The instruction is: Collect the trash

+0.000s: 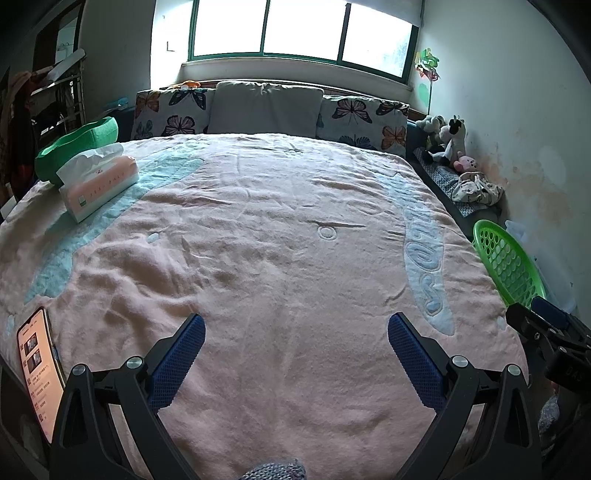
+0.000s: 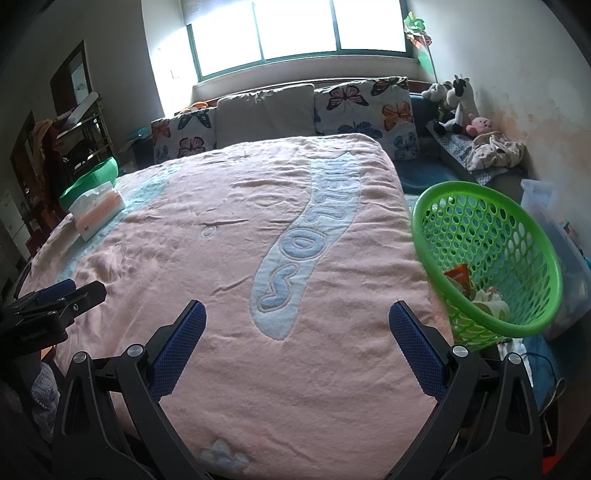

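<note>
A: Start at the far left. What lies on the bed?

B: A lit phone [image 1: 37, 373] at the near left edge of the pink blanket [image 1: 277, 240]; its screen text is too small to read. Farther up that side a tissue pack [image 1: 98, 182] rests on the blanket, touching a green fabric bowl [image 1: 79, 144] behind it. The print on the pack is not legible.

A: And the tongs?

B: The left gripper [image 1: 295, 334] hangs over the blanket's near middle, released, jaws spread wide with nothing between them. The right gripper [image 2: 297, 321] is likewise spread and empty, above the blue patch stitched "HELLO" [image 2: 314, 236] with more letters below.

A: Behind them?

B: Butterfly pillows [image 1: 364, 123] flank a grey pillow [image 1: 264, 107] under the window [image 1: 303, 29]. Stuffed animals [image 2: 456, 105] sit by the right wall.

A: Where is the trash?

B: In the green basket [image 2: 517, 236], tilted just beside the bed's right edge: an orange wrapper [image 2: 458, 277] and pale crumpled scraps [image 2: 491, 299] at its bottom. A clear plastic bin [image 2: 543, 195] stands behind it. Nothing blocks either gripper.
</note>
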Motion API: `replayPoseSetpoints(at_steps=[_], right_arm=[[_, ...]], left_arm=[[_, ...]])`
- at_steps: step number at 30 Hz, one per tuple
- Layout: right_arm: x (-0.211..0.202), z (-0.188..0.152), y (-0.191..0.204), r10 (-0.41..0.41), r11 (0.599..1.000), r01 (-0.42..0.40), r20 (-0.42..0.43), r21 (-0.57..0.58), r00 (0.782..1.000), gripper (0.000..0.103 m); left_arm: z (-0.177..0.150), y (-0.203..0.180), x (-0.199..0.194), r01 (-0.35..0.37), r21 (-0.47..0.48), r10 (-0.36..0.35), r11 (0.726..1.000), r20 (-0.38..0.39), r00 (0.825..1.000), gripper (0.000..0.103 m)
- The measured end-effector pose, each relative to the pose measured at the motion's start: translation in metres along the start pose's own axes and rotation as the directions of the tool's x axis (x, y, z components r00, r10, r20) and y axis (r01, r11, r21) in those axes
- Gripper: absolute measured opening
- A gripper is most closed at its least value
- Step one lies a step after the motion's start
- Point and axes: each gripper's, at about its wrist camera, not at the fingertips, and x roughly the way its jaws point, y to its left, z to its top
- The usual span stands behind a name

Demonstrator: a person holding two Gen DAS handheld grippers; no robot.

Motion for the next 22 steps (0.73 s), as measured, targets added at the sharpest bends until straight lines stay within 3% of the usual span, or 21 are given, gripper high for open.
replayPoseSetpoints(at_steps=[22], right_arm=[[0.0032, -0.0028, 0.0017, 0.014, 1.000, -0.014, -0.008, 0.009, 1.000, 0.099]], left_arm=[[-0.0002, -0.0023, -0.0001, -0.016, 0.012, 0.016, 1.000, 0.006, 1.000, 0.096]])
